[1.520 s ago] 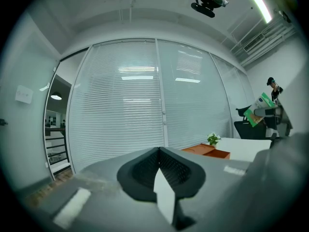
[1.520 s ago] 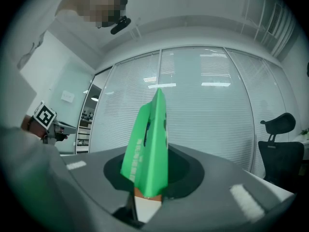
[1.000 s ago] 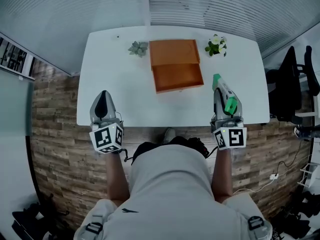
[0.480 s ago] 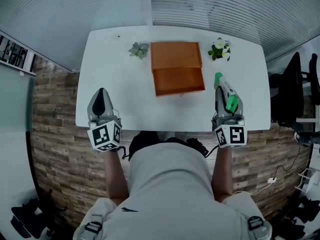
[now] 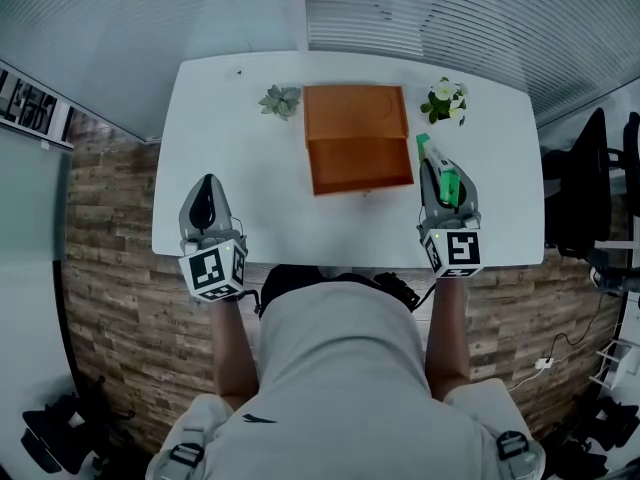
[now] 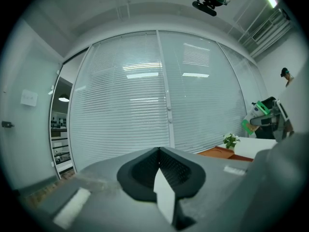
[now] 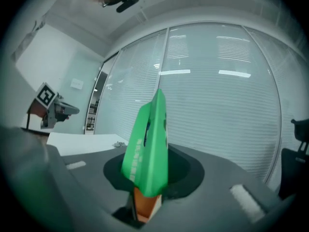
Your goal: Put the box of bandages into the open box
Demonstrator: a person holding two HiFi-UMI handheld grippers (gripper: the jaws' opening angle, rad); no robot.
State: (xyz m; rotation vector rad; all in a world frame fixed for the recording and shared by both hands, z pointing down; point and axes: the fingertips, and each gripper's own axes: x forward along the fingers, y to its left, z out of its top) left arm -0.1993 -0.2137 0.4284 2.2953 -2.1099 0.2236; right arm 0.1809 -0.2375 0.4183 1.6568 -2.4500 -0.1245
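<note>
I can read no words or numbers anywhere. The green box (image 7: 146, 146) clamped in my right gripper (image 7: 145, 187) has a line of white print down its side, but the characters are too small and blurred to make out. The only other signs are black-and-white square patterns, not letters. In the head view they sit on the left cube (image 5: 213, 271) at about eight o'clock and on the right cube (image 5: 458, 252) at about three o'clock.
</note>
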